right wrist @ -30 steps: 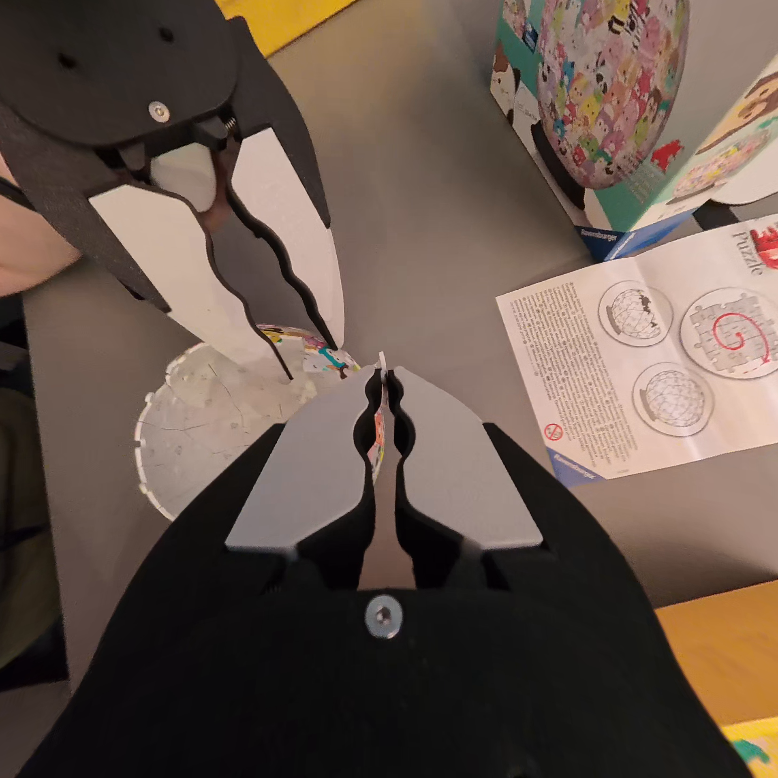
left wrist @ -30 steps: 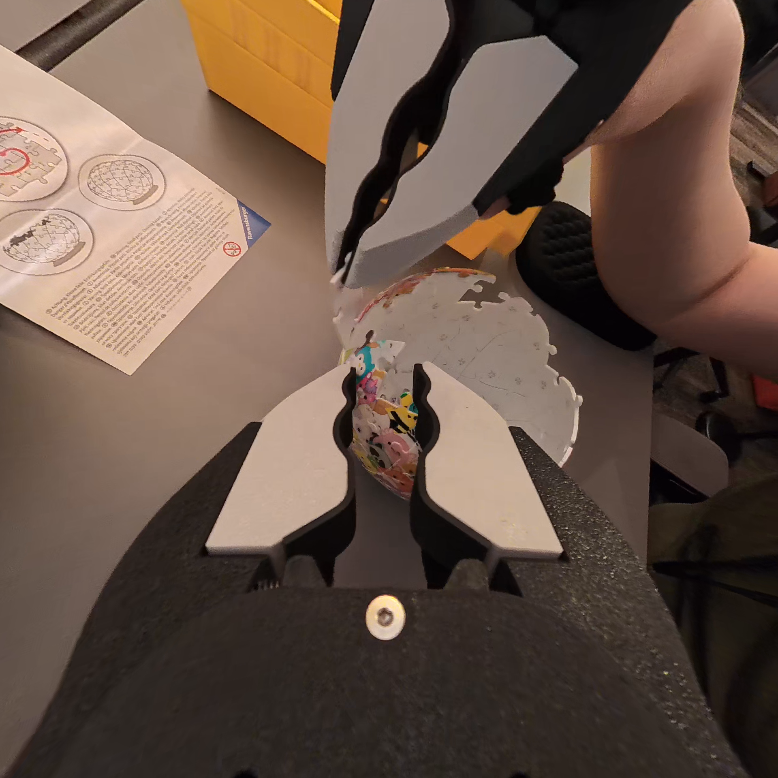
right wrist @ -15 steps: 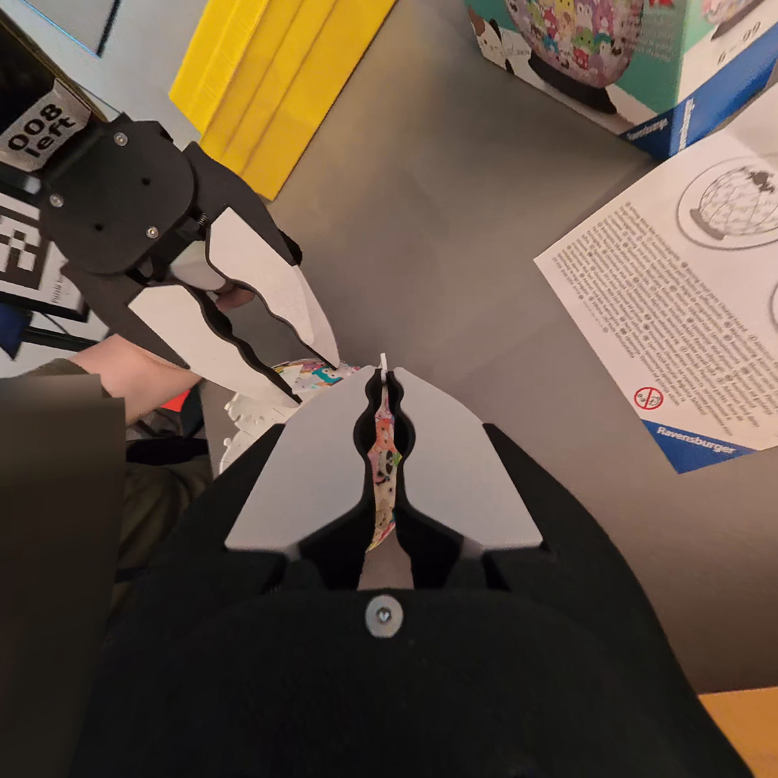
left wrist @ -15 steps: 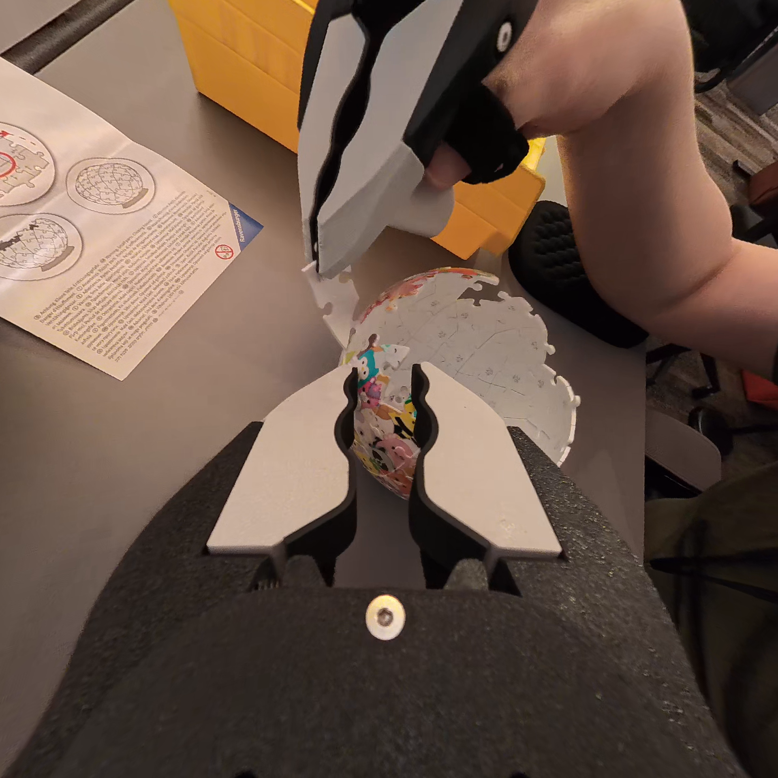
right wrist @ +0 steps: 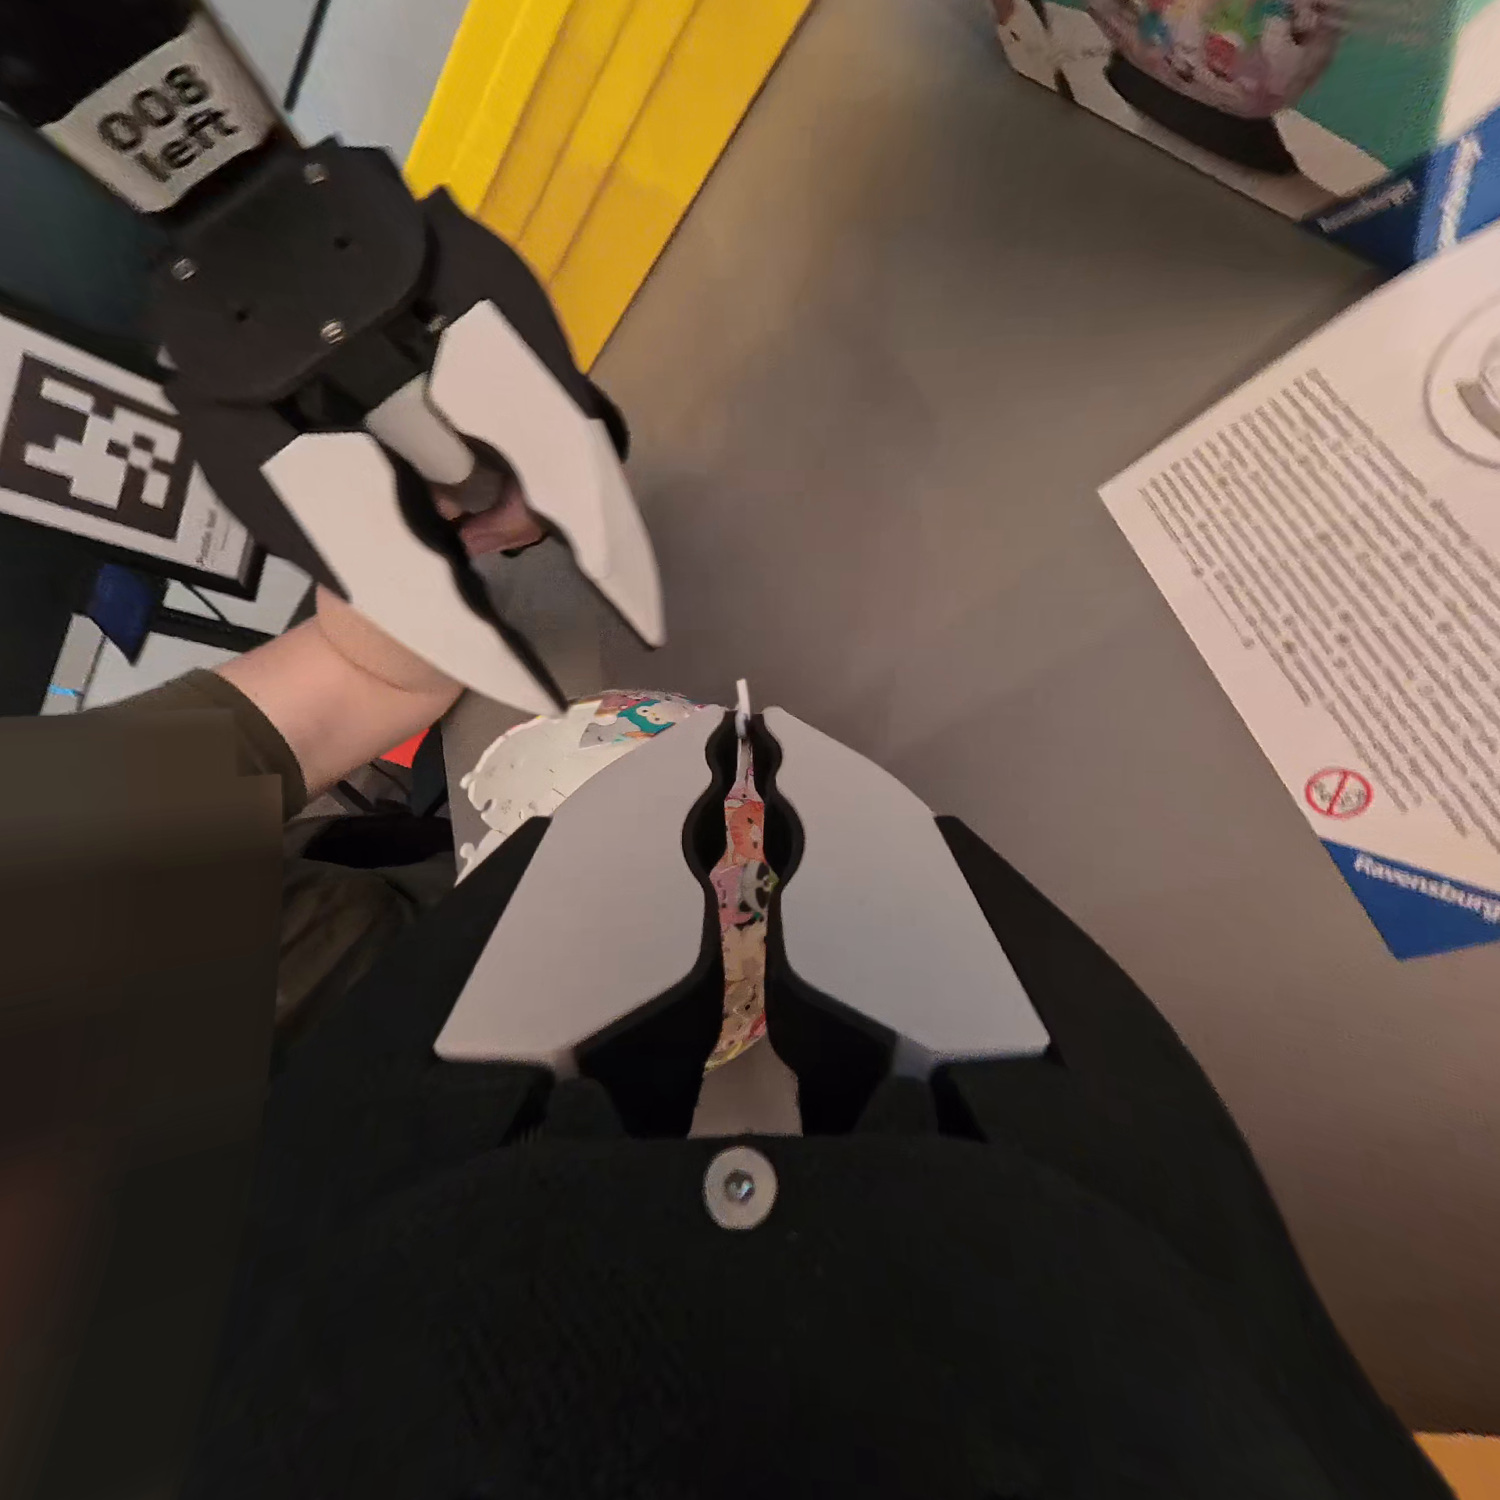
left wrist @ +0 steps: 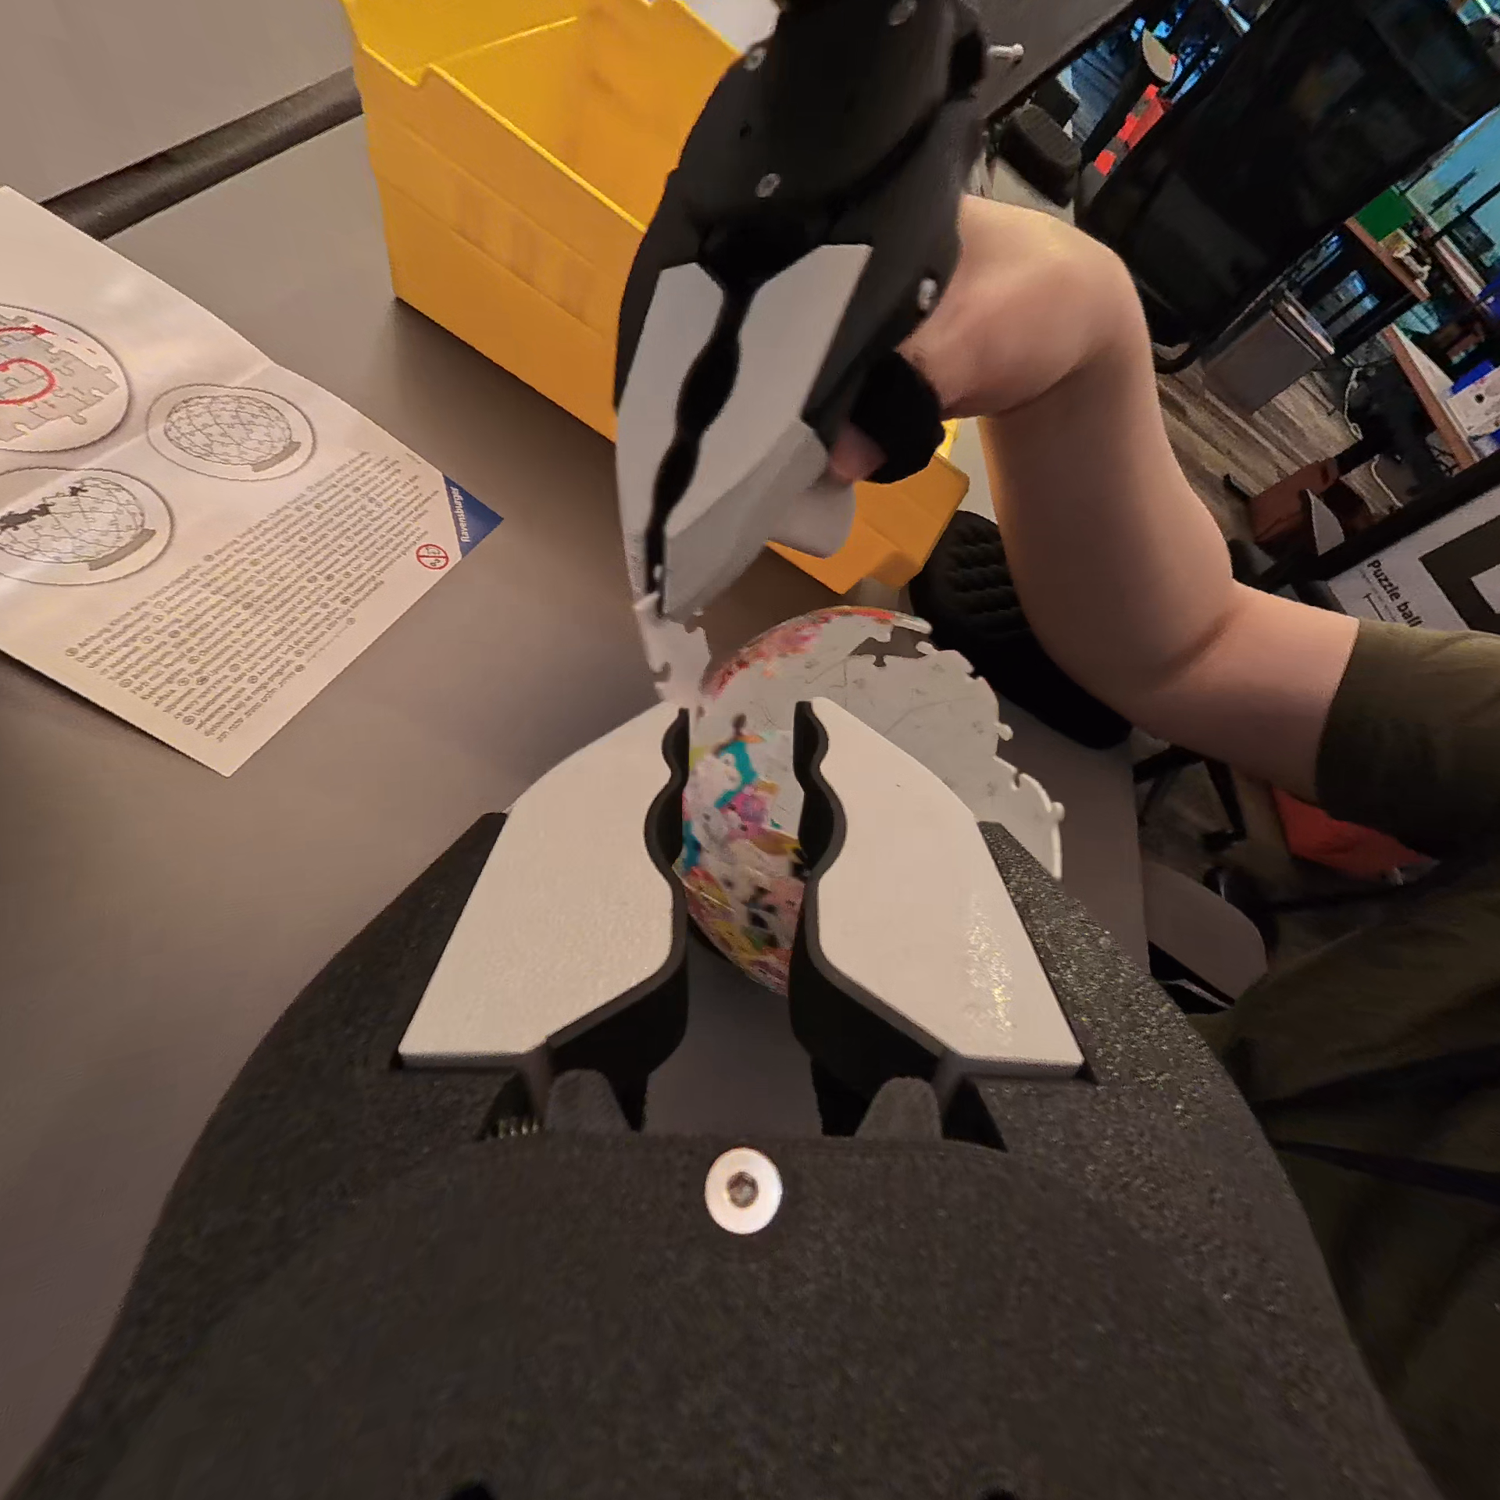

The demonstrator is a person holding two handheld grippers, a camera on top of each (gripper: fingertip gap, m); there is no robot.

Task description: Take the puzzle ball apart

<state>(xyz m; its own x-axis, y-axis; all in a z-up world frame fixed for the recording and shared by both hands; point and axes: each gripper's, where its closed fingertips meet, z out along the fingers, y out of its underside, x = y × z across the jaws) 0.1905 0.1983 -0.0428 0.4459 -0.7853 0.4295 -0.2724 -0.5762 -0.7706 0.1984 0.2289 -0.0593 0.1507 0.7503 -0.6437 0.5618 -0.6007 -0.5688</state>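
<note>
**Two grippers, one half-open puzzle ball**

A dark grey table (left wrist: 243, 852) holds a yellow bin (left wrist: 519, 227), a paper instruction sheet (left wrist: 203, 503) and a puzzle box (right wrist: 1266, 105). The puzzle ball (left wrist: 860, 730) sits near the table edge. It is now an open shell, with its white inside facing up and toward the person. The left gripper (left wrist: 739, 714) has its fingers partly apart, one on each side of the shell's colourful wall; I cannot tell if they squeeze it. The right gripper (right wrist: 743, 714) is pinched tight on a curved strip of puzzle pieces (right wrist: 743, 917). The strip runs along the fingers, white tip poking out front.
</note>
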